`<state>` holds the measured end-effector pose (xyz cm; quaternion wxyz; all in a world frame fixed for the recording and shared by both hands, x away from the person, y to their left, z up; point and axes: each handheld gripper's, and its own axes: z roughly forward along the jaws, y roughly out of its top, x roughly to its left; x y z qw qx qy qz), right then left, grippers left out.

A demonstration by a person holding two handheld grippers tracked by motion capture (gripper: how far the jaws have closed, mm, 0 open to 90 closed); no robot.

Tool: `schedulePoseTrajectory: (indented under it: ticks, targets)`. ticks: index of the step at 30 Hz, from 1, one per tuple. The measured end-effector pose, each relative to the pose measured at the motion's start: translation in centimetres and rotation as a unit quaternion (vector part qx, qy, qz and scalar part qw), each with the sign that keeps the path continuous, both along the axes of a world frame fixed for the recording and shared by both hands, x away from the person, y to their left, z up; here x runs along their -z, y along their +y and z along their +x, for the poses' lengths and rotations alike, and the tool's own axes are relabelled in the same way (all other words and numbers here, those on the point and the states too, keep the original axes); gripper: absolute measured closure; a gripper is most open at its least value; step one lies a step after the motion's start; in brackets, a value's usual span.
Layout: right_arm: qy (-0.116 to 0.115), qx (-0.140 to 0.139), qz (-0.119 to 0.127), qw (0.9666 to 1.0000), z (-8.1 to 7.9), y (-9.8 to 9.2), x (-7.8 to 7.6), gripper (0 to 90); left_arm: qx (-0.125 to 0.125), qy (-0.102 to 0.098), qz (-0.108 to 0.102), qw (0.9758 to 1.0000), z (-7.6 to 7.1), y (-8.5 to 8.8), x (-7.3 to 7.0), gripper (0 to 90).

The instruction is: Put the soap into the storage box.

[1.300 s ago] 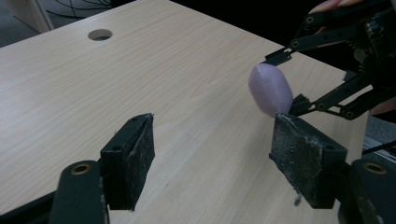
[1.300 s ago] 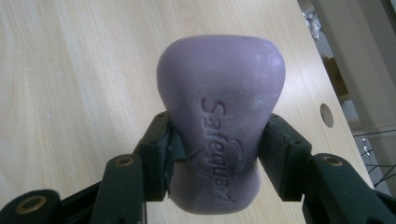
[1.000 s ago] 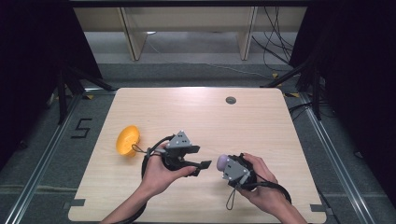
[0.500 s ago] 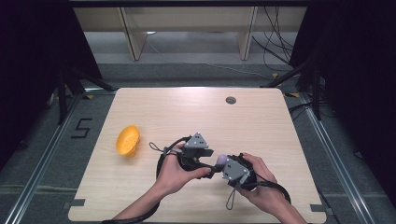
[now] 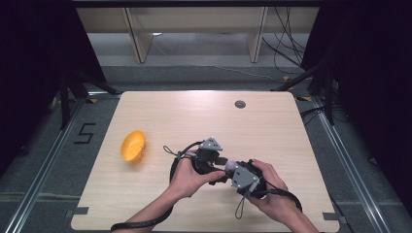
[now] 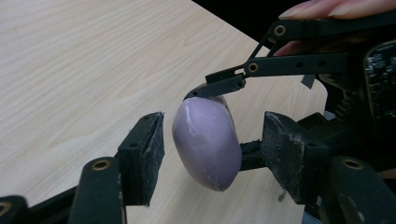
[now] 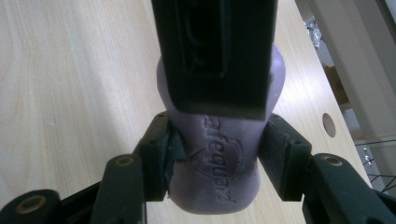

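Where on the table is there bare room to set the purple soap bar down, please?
The table's far half, from the orange dish across to the small round hole, lies bare, as does the right strip beside the right gripper. The near middle is crowded: both grippers meet there around the purple soap bar, the left gripper closing in.

Both grippers meet at a purple soap bar, orange bowl leftward.

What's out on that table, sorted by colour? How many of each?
Purple soap bar, held between the two grippers: 1
Orange bowl-like thing, lying on the table's left side: 1
Black hand-held grippers, left gripper and right gripper: 2
Total: 4
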<state>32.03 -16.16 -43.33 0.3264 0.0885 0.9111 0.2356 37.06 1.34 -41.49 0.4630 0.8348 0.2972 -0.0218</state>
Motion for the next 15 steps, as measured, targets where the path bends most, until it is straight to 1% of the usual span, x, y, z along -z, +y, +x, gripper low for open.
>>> schedulePoseTrajectory:
  ticks: [1,2,3,5,6,8,11,12,13,15]
  targets:
    - [0.001,0.001,0.001,1.0,0.0,0.0,0.0,50.1,-0.003,0.008,-0.001,1.0,0.1,0.0,0.1,40.0]
    - [0.0,0.0,0.001,1.0,0.0,0.0,0.0,50.2,0.003,0.007,-0.002,1.0,0.3,0.0,0.1,40.7]
    - [0.0,0.0,0.001,1.0,0.0,0.0,0.0,50.2,0.002,0.012,-0.004,0.9999,0.4,-0.1,0.2,41.2]
    - [-0.002,0.0,0.002,1.0,0.0,0.0,-0.1,50.1,-0.001,0.017,-0.008,0.9998,0.6,-0.1,0.3,42.2]
    - [-0.004,0.0,0.002,1.0,0.0,0.0,-0.1,50.1,0.002,0.022,-0.008,0.9997,0.7,-0.1,0.3,42.5]
    - [-0.005,0.0,0.003,1.0,-0.1,0.0,-0.1,50.1,0.0,0.03,-0.015,0.9994,0.7,-0.2,0.3,43.5]
    - [-0.002,-0.002,0.003,1.0,-0.1,0.0,-0.2,50.1,-0.002,0.036,-0.008,0.9993,0.9,-0.3,0.4,44.4]
    - [-0.004,-0.001,0.003,1.0,-0.1,0.0,-0.2,50.1,0.004,0.039,-0.01,0.9992,1.0,-0.3,0.4,44.9]
    - [-0.003,-0.002,0.003,1.0,-0.1,0.0,-0.2,50.1,0.003,0.043,-0.009,0.9991,1.0,-0.3,0.4,45.2]
    - [-0.009,-0.003,0.004,1.0,-0.1,0.1,-0.2,50.2,0.009,0.05,-0.011,0.9986,1.2,-0.4,0.5,46.6]
